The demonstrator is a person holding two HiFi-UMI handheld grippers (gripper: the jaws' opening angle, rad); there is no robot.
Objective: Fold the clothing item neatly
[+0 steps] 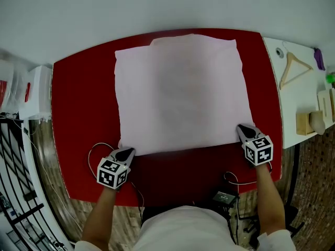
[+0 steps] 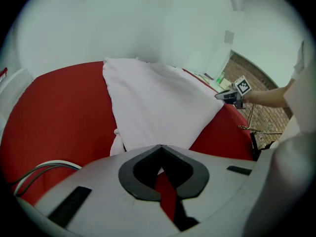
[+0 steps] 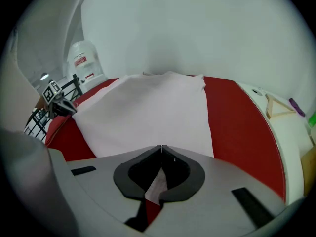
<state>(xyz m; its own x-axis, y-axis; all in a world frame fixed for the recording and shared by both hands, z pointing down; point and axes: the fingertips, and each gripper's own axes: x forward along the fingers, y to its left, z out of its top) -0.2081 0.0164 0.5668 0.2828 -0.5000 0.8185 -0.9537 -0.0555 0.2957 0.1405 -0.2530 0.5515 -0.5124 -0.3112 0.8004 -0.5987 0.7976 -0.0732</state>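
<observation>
Garment: pale pink, thin soft fabric, laid flat as a near-rectangular panel with faint creases. It lies on the centre and far half of the table. Its far edge shows a shallow step where one layer stands out past another. The left edge is slightly wavy and the near edge runs almost straight between the two grippers.

Table: smooth, matte red top with rounded corners. Bare red margins are wide at the left, narrower at the right, and a clear strip runs along the near side in front of the person. The far edge of the fabric reaches almost to the far table edge.

Left gripper: positioned at the near left corner of the garment. Jaws are together; a sliver of pale fabric shows behind the tips, with red table surface below it.

Right gripper: positioned at the near right corner. Jaws are together and clamped on the fabric, which fills the opening behind the tips.

Surroundings: a thin white cable loops on the table just beside the left gripper. A white side counter adjoins the right table edge and carries a wooden hanger and wooden blocks.
</observation>
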